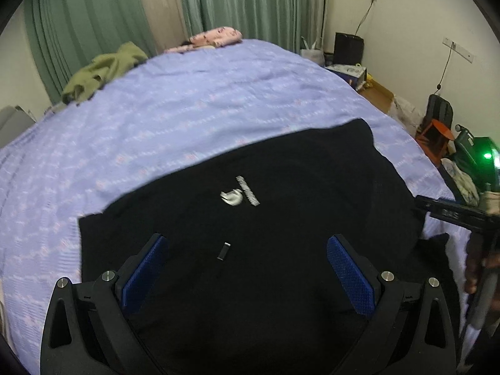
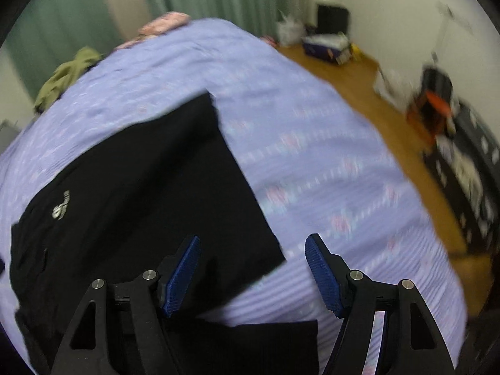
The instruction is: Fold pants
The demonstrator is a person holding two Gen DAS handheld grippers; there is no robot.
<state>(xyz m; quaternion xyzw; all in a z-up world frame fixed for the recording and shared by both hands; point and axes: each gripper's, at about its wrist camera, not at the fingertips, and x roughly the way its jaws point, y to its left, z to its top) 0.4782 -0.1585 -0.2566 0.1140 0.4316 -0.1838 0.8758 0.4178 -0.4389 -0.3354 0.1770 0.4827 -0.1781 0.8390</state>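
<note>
- Lying flat across the lower middle of the left wrist view, black pants (image 1: 250,218) are spreading over a purple bedsheet (image 1: 156,125); a white logo (image 1: 239,195) is showing near the frame centre.
- Left gripper (image 1: 247,243) is hovering over the pants, jaws spread wide, nothing between the blue pads (image 1: 350,278).
- Right gripper (image 2: 251,250) is also gaping, empty; its left pad is sitting over the pants edge at lower centre, its right pad over bare sheet. Right view is blurring, so contact is hard to tell.
- In the right view the pants (image 2: 140,187) are filling the left half, with another black strip along the bottom centre, probably a leg or folded part.
- Fabric is looking soft, light, limp: likely sagging and sliding on the sheet when lifted.
- Best hold is probably a pinch at corners or hem edge, both grippers together, keeping the layers aligned.
- Green garment (image 1: 103,72) and pink item (image 1: 218,37) are sitting at the upper left, well apart.
</note>
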